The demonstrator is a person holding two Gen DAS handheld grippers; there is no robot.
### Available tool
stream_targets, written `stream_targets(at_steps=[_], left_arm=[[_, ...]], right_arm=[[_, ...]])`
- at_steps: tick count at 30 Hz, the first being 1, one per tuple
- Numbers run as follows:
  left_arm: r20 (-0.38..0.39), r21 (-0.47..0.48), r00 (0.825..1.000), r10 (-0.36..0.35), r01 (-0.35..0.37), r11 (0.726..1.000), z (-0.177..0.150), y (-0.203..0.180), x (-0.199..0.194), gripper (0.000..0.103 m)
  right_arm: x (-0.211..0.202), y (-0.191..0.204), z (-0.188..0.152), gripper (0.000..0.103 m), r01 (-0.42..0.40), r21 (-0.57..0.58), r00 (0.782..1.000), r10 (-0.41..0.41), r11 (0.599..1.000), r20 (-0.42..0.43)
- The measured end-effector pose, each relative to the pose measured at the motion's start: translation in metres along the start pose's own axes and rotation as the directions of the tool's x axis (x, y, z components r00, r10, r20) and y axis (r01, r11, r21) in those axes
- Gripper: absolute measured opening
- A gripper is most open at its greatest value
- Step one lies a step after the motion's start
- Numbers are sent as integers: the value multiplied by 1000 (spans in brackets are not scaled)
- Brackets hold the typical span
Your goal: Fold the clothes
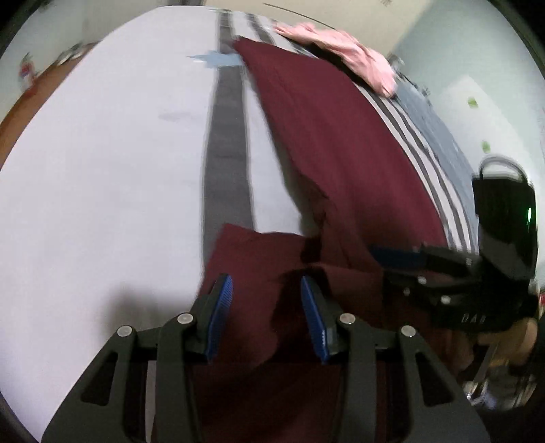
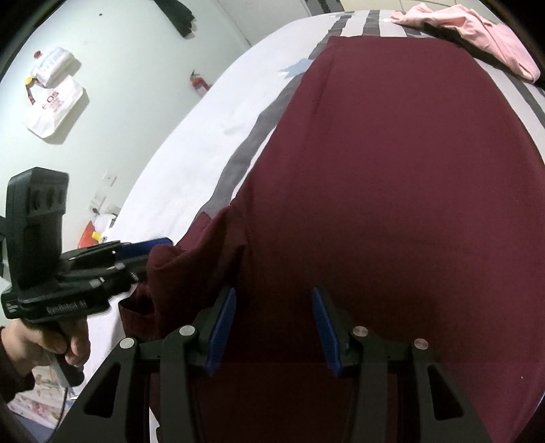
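A dark maroon garment (image 1: 323, 136) lies spread along the bed, and it fills most of the right wrist view (image 2: 391, 170). Its sleeve (image 1: 252, 259) sticks out to the left near the front edge. My left gripper (image 1: 265, 289) hovers over that sleeve with its blue pads apart and no cloth pinched between them. The right wrist view shows the left gripper (image 2: 153, 252) from the side, at the sleeve's end. My right gripper (image 2: 274, 300) stands open above the garment's body, nothing between its pads. In the left wrist view the right gripper (image 1: 385, 262) sits at the right.
A pink garment (image 2: 477, 30) lies crumpled at the bed's far end. The white sheet (image 1: 102, 153) carries grey stripes. On the floor left of the bed are a white bag (image 2: 51, 109) and a red extinguisher (image 2: 199, 81). A person's hand (image 2: 51, 344) grips the left handle.
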State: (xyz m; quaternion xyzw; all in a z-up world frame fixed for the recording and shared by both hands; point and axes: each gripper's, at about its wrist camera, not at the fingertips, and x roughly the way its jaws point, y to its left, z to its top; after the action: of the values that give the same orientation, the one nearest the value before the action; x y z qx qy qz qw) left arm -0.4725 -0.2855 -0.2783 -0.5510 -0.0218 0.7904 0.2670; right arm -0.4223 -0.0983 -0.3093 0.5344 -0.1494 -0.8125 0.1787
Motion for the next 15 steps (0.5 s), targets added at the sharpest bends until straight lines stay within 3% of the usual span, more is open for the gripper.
stream_targets(at_steps=[3, 6, 12, 15], left_arm=[[-16, 57, 1000, 7, -6, 998, -1, -8, 5, 38], [10, 54, 1000, -8, 8, 999, 2, -8, 6, 38], [-8, 75, 995, -99, 99, 992, 9, -8, 12, 38], [-32, 93, 994, -106, 109, 990, 10, -10, 16, 38]], right_arm=[[4, -4, 5, 43, -6, 7, 1000, 6, 1000, 0], [7, -6, 8, 43, -8, 11, 1000, 8, 1000, 2], [9, -12, 11, 43, -10, 11, 1000, 10, 1000, 1], [10, -13, 11, 43, -10, 14, 1000, 10, 1000, 1]])
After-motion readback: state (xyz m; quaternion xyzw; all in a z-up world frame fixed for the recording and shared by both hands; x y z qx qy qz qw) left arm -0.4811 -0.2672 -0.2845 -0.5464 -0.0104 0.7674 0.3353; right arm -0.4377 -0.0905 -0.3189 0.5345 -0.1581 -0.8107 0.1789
